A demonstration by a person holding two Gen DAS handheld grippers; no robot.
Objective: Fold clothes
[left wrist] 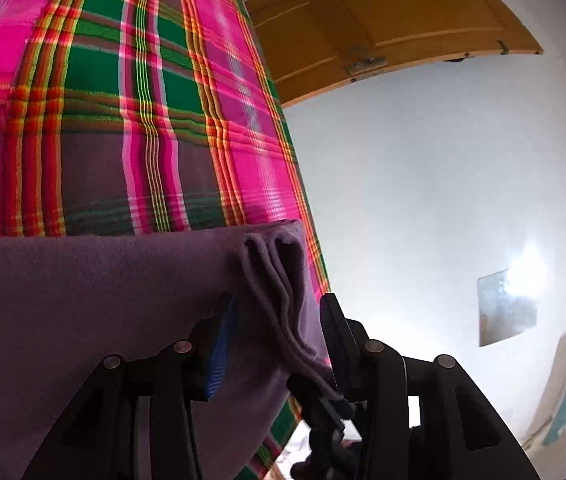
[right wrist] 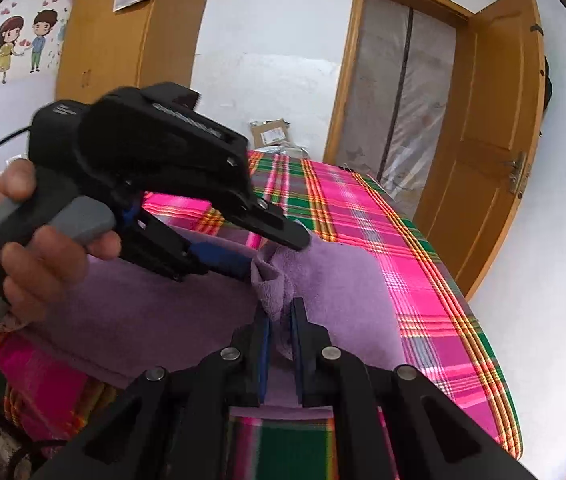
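A bed covered with a bright pink, green and purple plaid sheet (right wrist: 363,216) fills the room's middle. White walls (right wrist: 267,32) surround it, with an open orange wooden door (right wrist: 495,152) beyond the bed's far right corner and an orange wardrobe (right wrist: 123,28) past its far edge, beside a cartoon wall sticker (right wrist: 19,46). A soft purple fleece cloth (right wrist: 343,280) lies across the bed's near part. The left tongs (left wrist: 279,332) stand released, a bunched fold of cloth loose between them. The right tongs (right wrist: 281,328) are clenched on a cloth fold. A hand (right wrist: 39,248) holds the left tool.
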